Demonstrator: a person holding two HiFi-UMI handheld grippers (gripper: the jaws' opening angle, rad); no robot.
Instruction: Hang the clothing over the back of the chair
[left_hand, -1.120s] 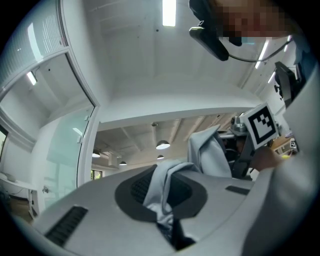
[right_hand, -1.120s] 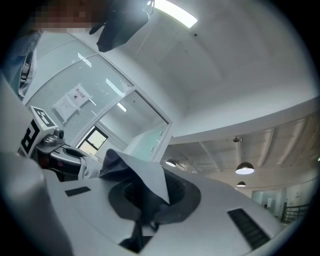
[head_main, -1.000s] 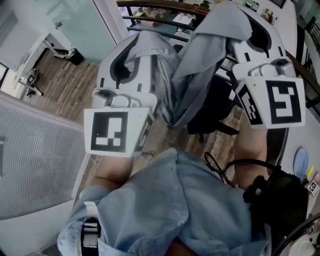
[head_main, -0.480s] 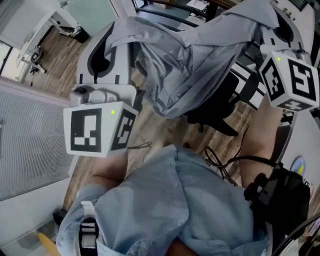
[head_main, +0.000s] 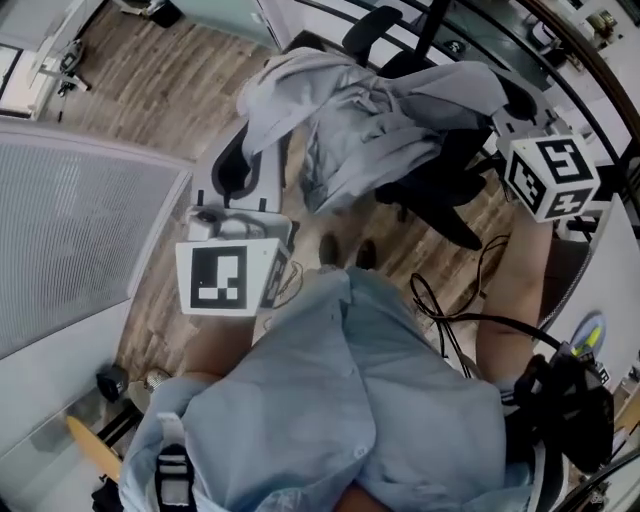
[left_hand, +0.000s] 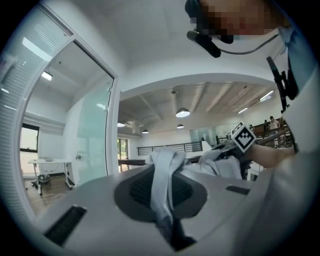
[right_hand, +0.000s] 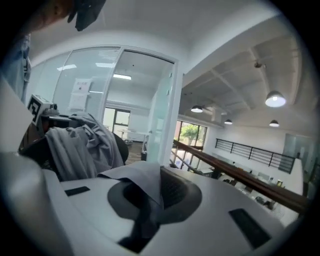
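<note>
Since a second ago both arms have come down. The left hand-held gripper (head_main: 255, 135) and right hand-held gripper (head_main: 500, 105) now sit lower, and the shirt (head_main: 370, 120) has dropped with them from up high to just over the black chair (head_main: 440, 190).

Grips: both hand-held grippers are closed tight on cloth. The left pinches a narrow bunched strip. The right pinches a flat folded edge, possibly the collar or placket.

Position: the shirt spans between the two grips and sags in the middle, right above the chair's dark upper part. I cannot tell whether it rests on the backrest yet or only hangs in front of it.

Doing it well, as I judge it:
- Keep both pinches shut until the chair carries the weight.
- Pull the grips a little apart to flatten the middle bunch.
- Lay the span across the top edge, with roughly half falling on each side.
- Lower gently; the chair looks like a swivel office type and may turn or roll on the wooden floor (head_main: 170, 110).

The shirt is pale grey, thin, soft and heavily creased.
</note>
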